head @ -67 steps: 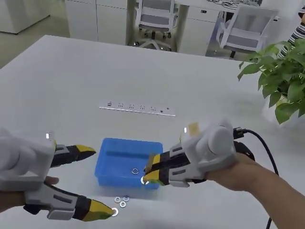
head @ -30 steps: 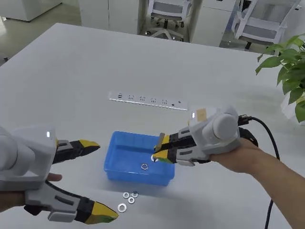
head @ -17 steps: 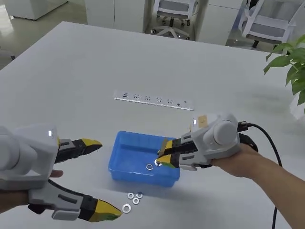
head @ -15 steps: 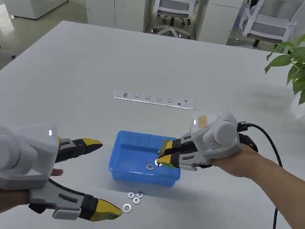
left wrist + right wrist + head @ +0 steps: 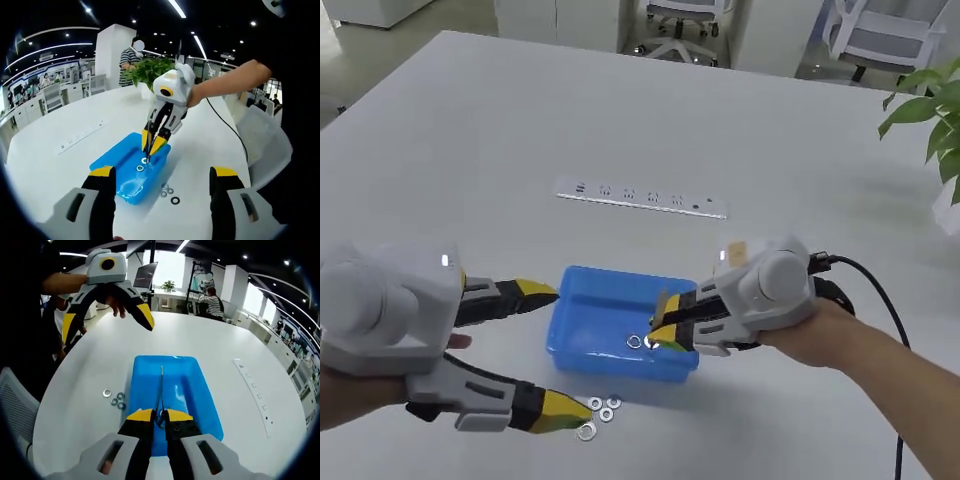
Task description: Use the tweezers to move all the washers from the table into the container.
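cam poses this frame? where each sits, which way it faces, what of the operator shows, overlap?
Head view: on the headset, facing forward and down at blue container, left gripper, right gripper; right arm shows.
Left gripper view: on left gripper, facing across the container toward right gripper; own open jaws, right arm.
Right gripper view: on right gripper, facing along tweezers over the container; own jaws.
Shared: container, loose washers beside it.

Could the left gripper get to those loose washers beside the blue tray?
Probably yes: the left gripper is open, one jaw tip right beside the washers, nothing between. The tweezers, though, sit in the right gripper.
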